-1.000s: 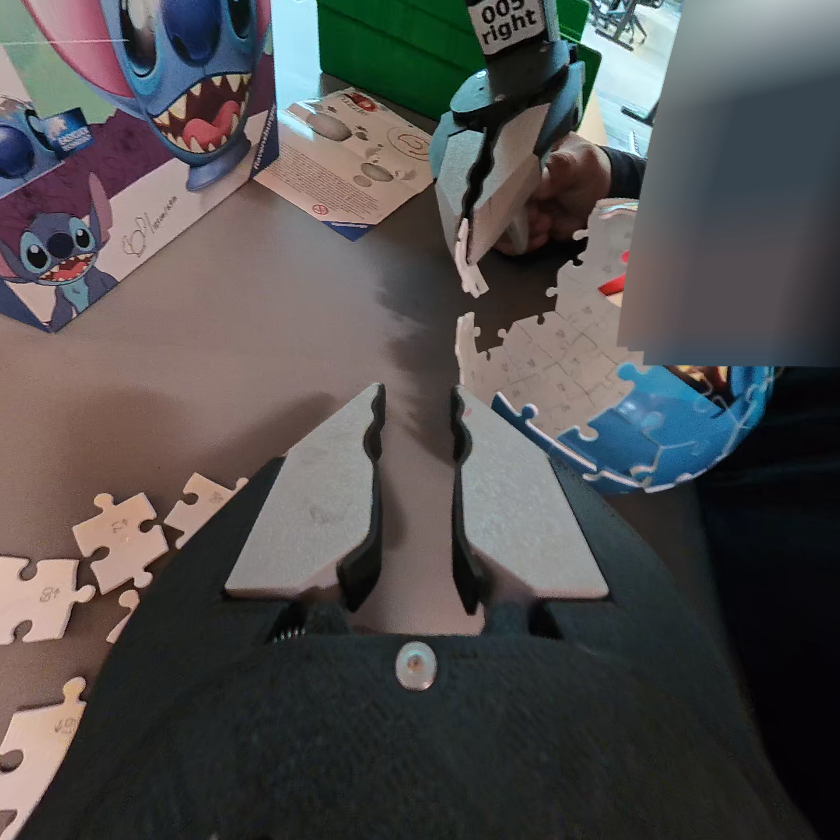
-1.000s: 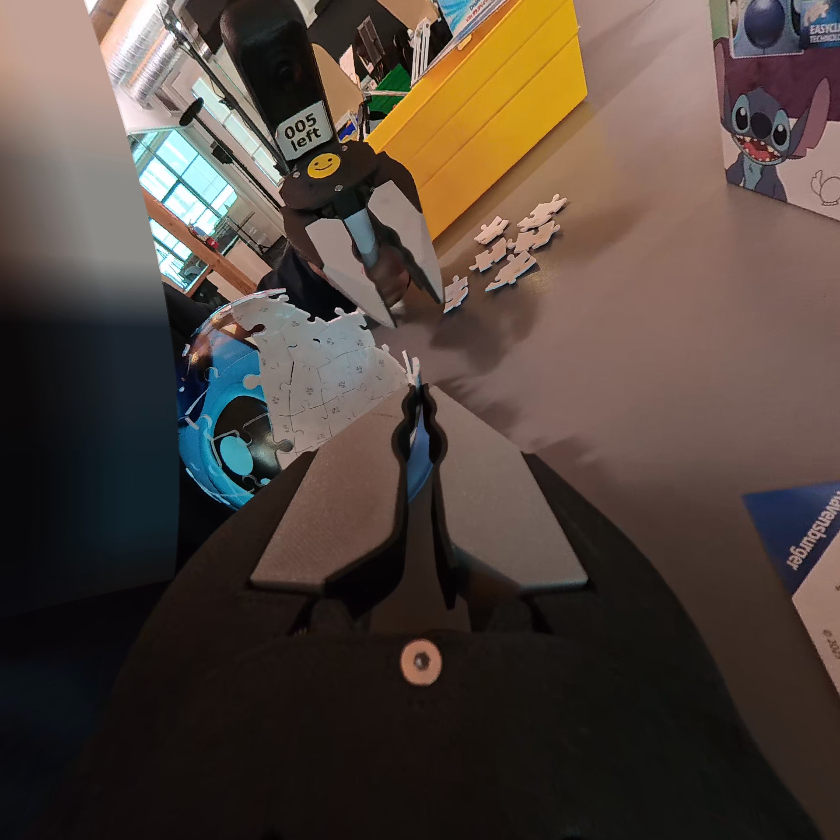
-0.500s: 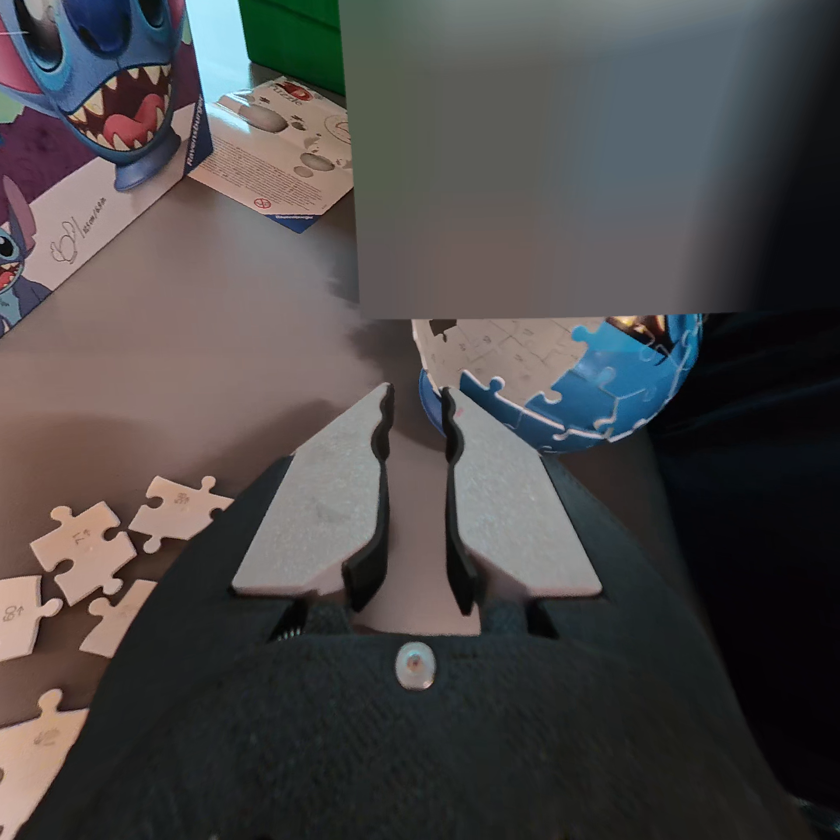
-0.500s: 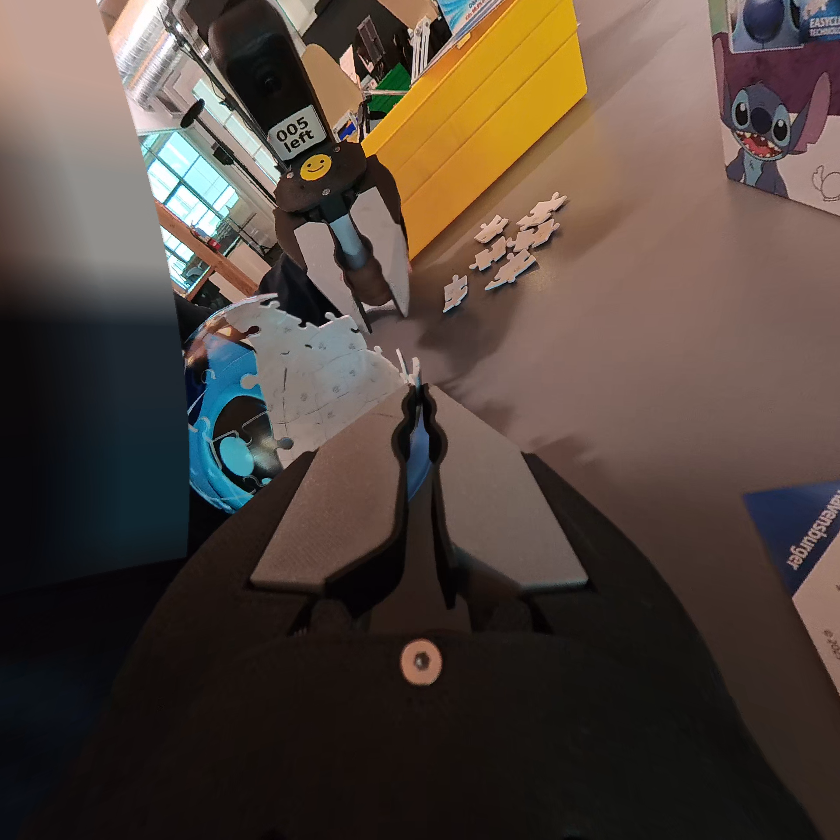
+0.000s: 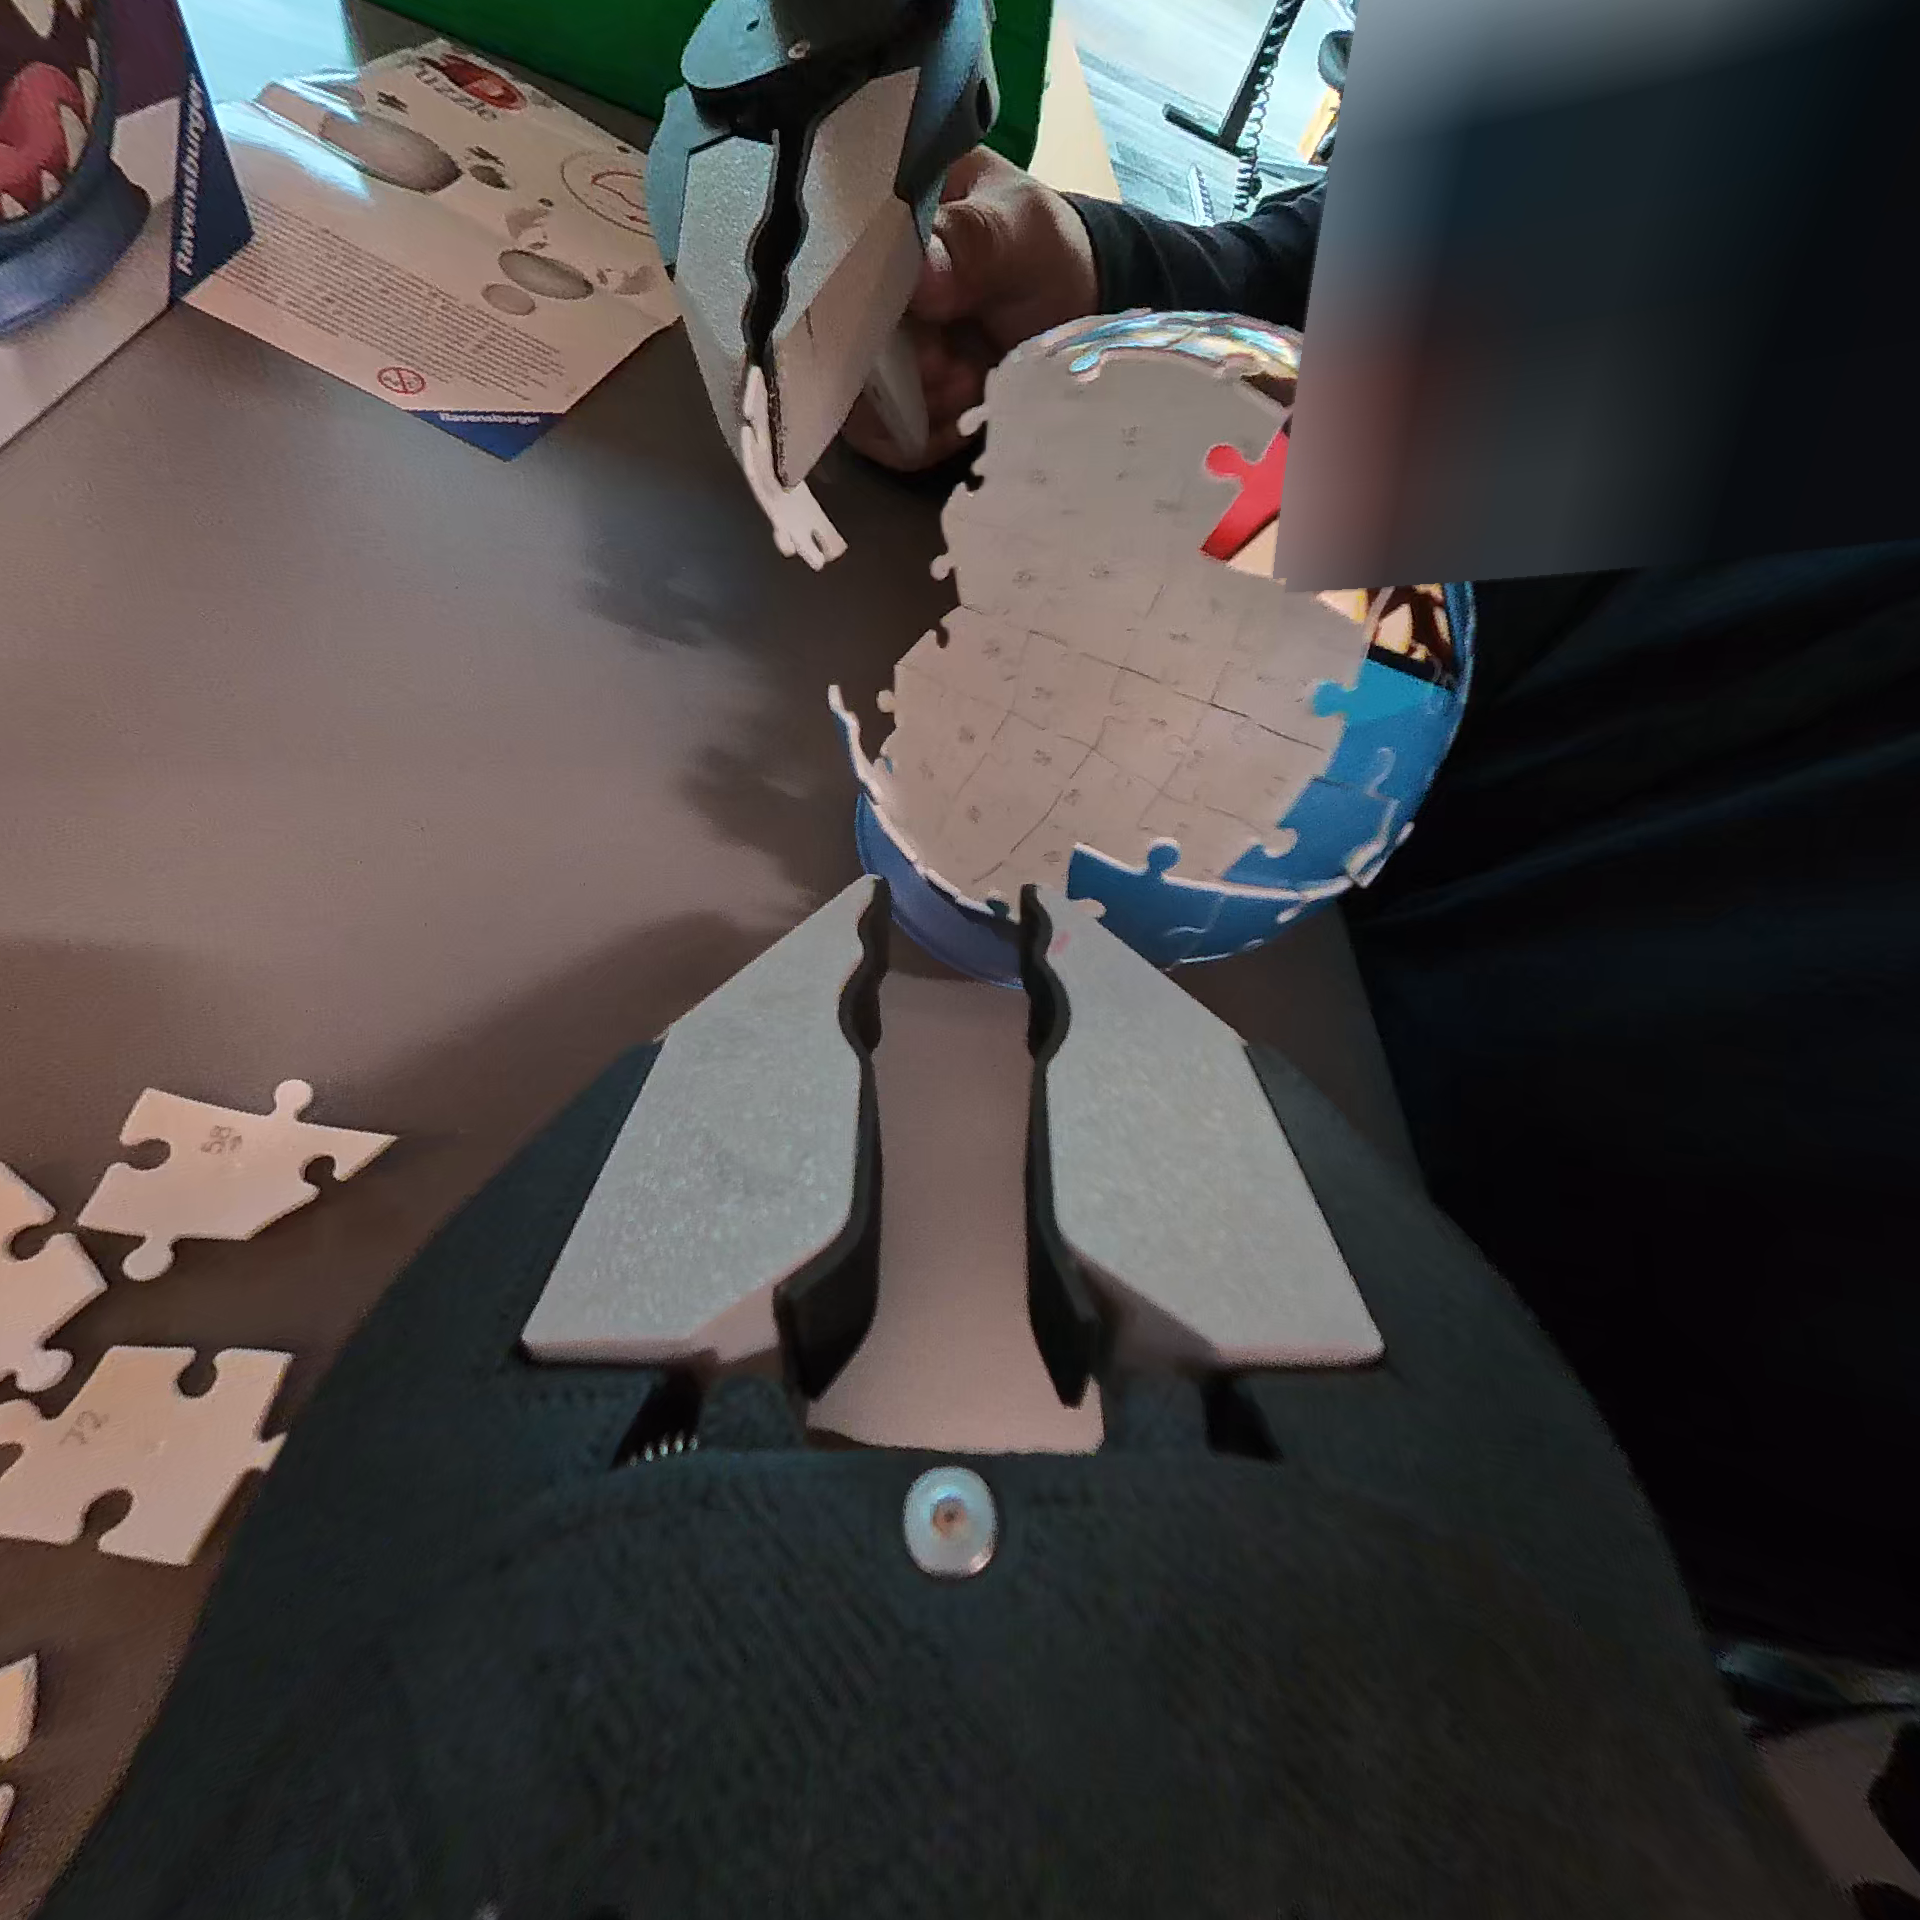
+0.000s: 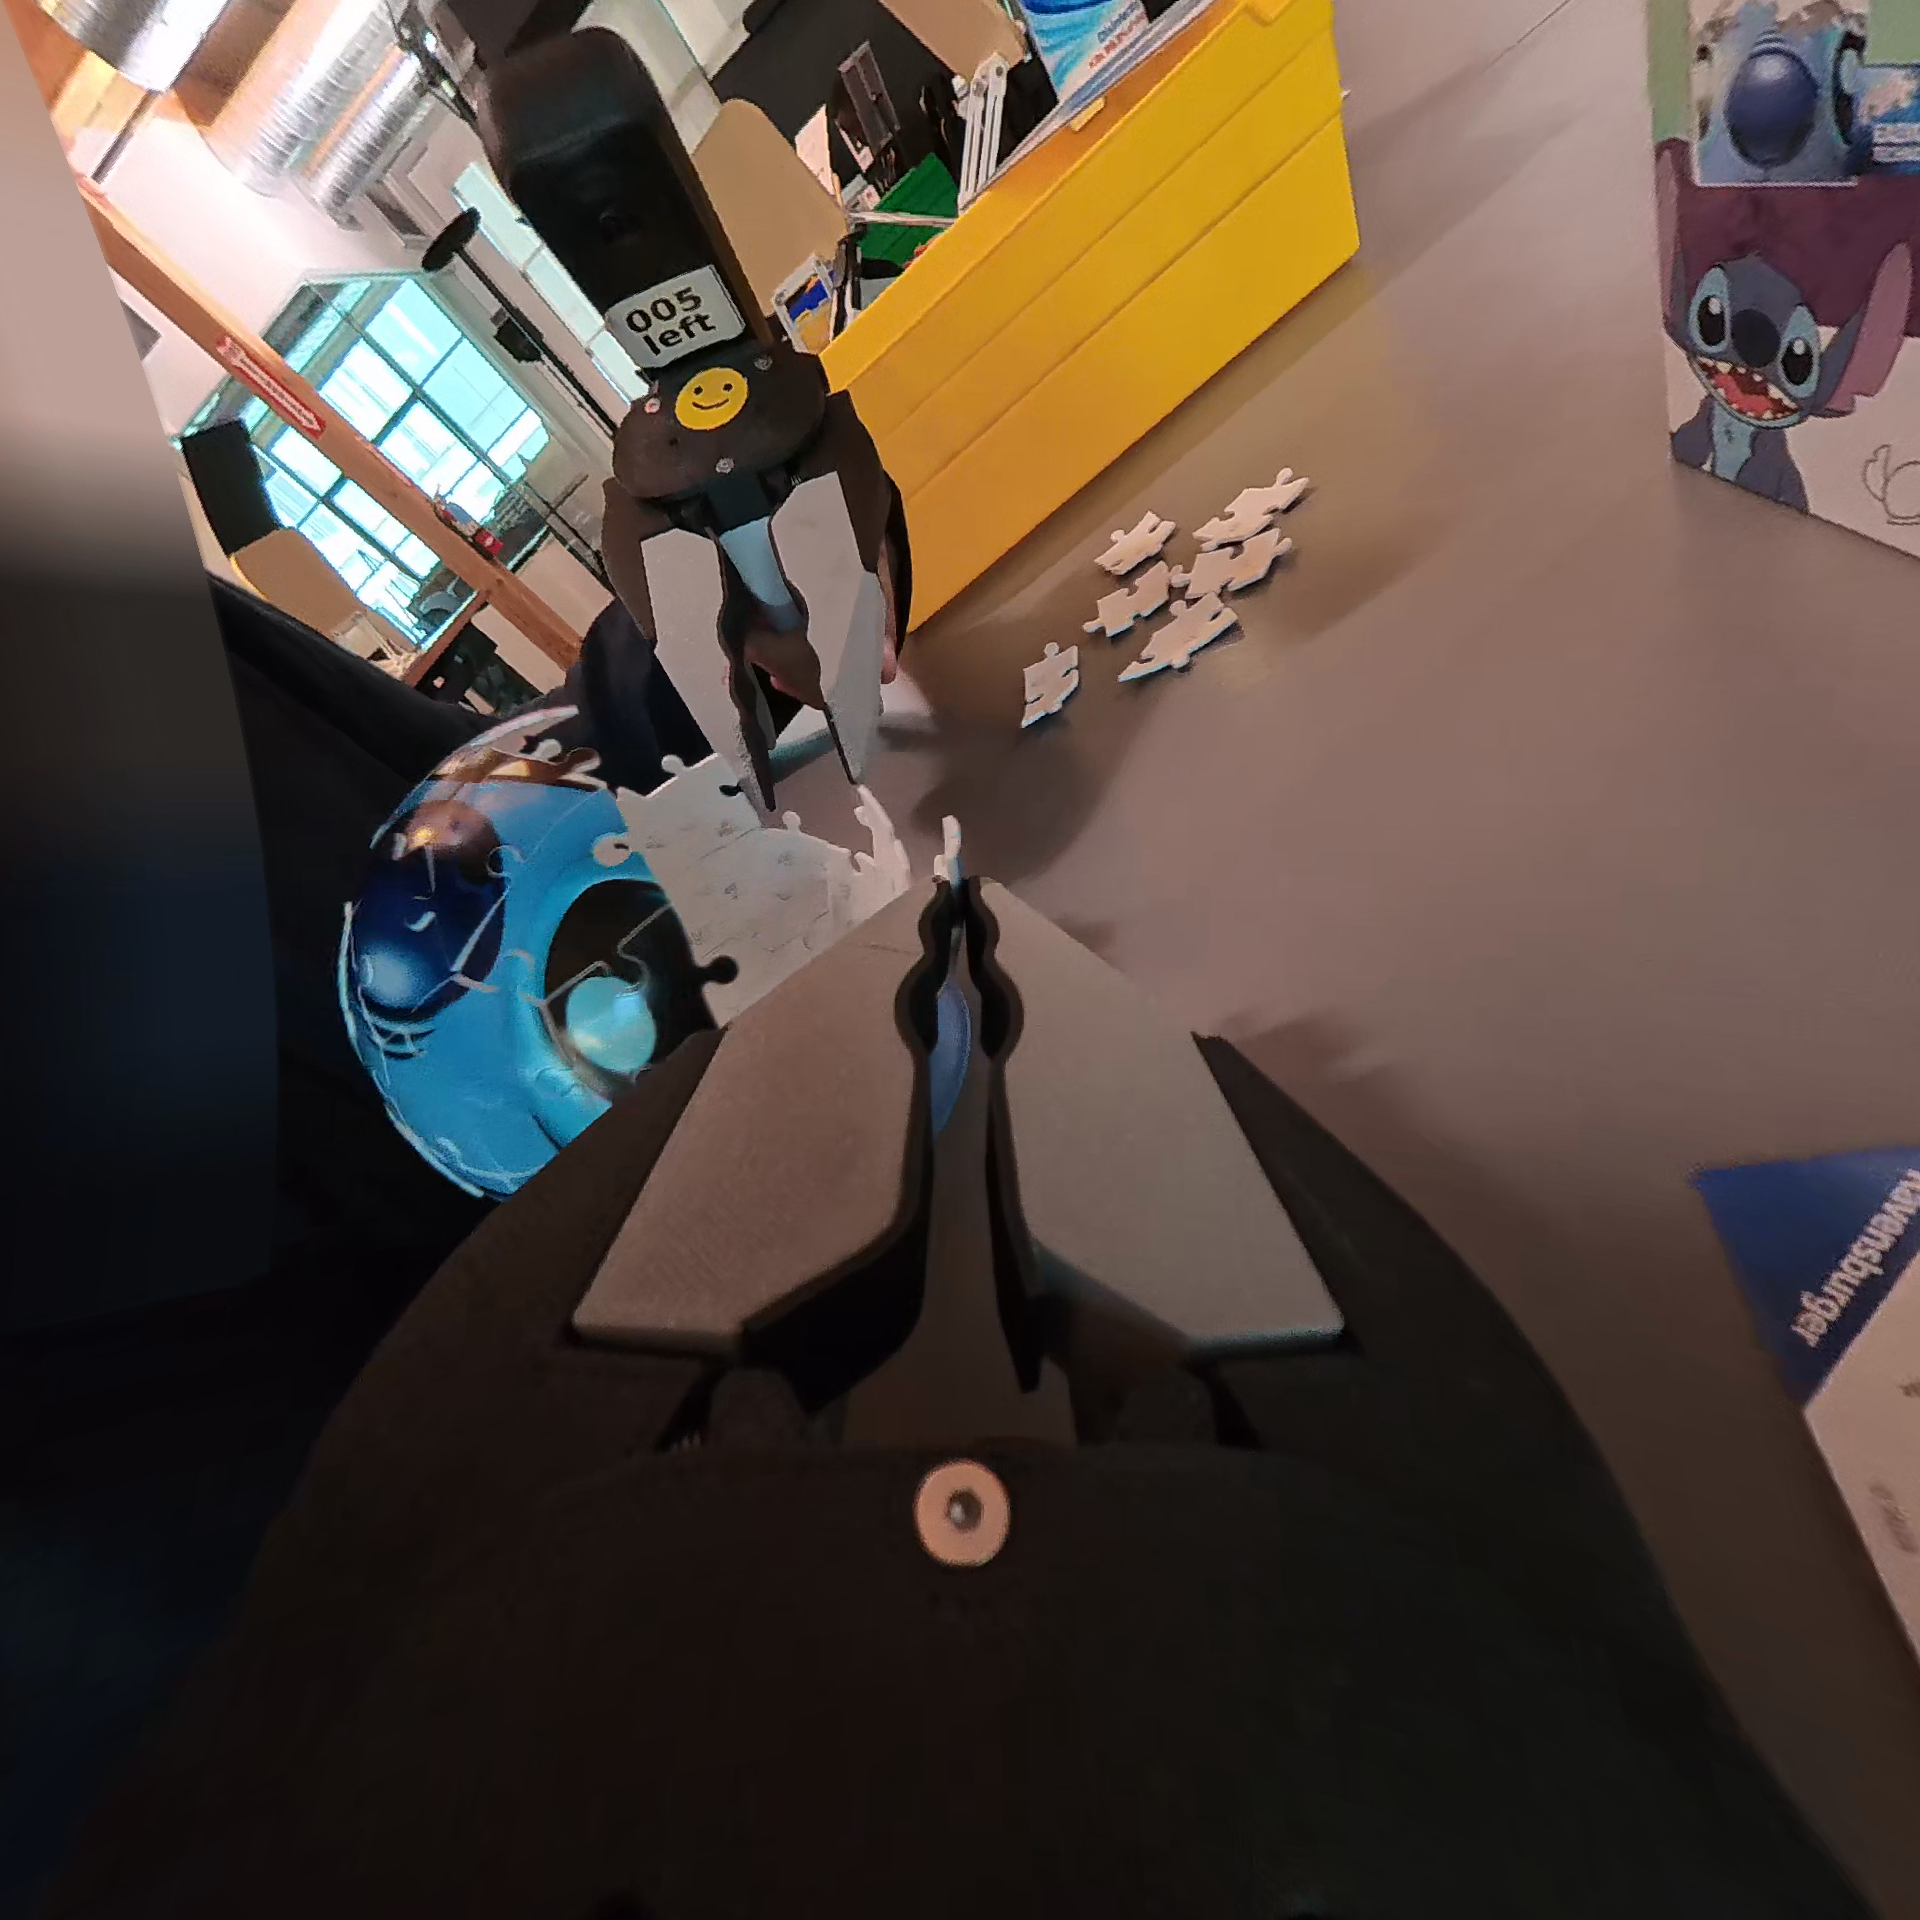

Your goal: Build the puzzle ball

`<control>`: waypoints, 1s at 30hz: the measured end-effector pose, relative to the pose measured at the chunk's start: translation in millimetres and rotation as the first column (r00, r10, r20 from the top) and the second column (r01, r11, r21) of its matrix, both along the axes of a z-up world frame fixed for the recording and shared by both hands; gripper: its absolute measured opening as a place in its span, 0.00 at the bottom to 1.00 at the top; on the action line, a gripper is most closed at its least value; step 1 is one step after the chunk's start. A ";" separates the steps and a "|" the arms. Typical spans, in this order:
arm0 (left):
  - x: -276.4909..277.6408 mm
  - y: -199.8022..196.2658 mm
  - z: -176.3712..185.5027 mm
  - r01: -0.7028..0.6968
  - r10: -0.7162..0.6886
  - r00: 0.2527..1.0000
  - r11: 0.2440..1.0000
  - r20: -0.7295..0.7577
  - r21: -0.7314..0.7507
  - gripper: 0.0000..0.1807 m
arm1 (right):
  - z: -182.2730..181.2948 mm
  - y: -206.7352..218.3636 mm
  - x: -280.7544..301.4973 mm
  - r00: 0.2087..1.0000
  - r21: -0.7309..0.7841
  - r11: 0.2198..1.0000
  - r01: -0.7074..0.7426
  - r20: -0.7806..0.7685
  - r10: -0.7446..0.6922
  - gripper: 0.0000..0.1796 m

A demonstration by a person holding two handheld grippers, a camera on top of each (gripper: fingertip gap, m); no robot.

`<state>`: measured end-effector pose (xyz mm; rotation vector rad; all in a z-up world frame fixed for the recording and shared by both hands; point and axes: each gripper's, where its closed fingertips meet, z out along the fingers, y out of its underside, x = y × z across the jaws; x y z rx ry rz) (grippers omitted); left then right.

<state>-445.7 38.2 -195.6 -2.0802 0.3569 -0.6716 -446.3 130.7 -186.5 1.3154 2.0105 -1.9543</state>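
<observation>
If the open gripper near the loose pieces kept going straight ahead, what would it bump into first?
Most likely the half-built puzzle ball: the left gripper points at its blue lower rim, jaws open and empty. Depth is hard to judge.

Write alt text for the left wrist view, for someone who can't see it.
A half-built blue puzzle ball, white inside, sits on a grey table just past the open left gripper. Beyond, the right gripper pinches a white puzzle piece near the ball's rim; loose white pieces lie at left.
</observation>
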 end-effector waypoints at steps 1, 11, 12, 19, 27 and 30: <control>0.1 -0.5 -0.1 -0.002 0.002 1.000 1.000 0.010 -0.007 0.13 | 0.3 -1.9 0.4 1.000 0.003 1.000 -0.007 -0.005 0.007 0.00; -32.3 15.8 8.7 -0.191 0.190 0.978 0.982 0.090 -0.005 0.14 | 6.6 -7.8 -5.6 0.999 -0.062 0.997 -0.036 -0.014 0.036 0.00; -40.0 21.1 9.1 -0.234 0.234 0.968 0.972 0.090 -0.009 0.14 | 6.9 -8.5 -7.7 0.999 -0.064 0.997 -0.038 -0.015 0.037 0.00; -44.8 49.7 27.5 -0.276 0.275 0.954 0.961 0.115 -0.010 0.13 | 9.7 -17.6 -14.5 0.997 -0.037 0.998 -0.058 -0.054 0.056 0.00; -18.9 72.0 26.0 -0.174 0.176 0.982 0.984 0.065 -0.041 0.11 | 21.4 -23.8 -15.5 0.992 -0.046 0.996 -0.072 -0.109 0.067 0.00; -9.6 75.9 28.4 -0.125 0.127 0.990 0.991 0.061 -0.042 0.03 | 25.2 -23.6 -15.7 0.990 -0.037 0.998 -0.060 -0.132 0.054 0.00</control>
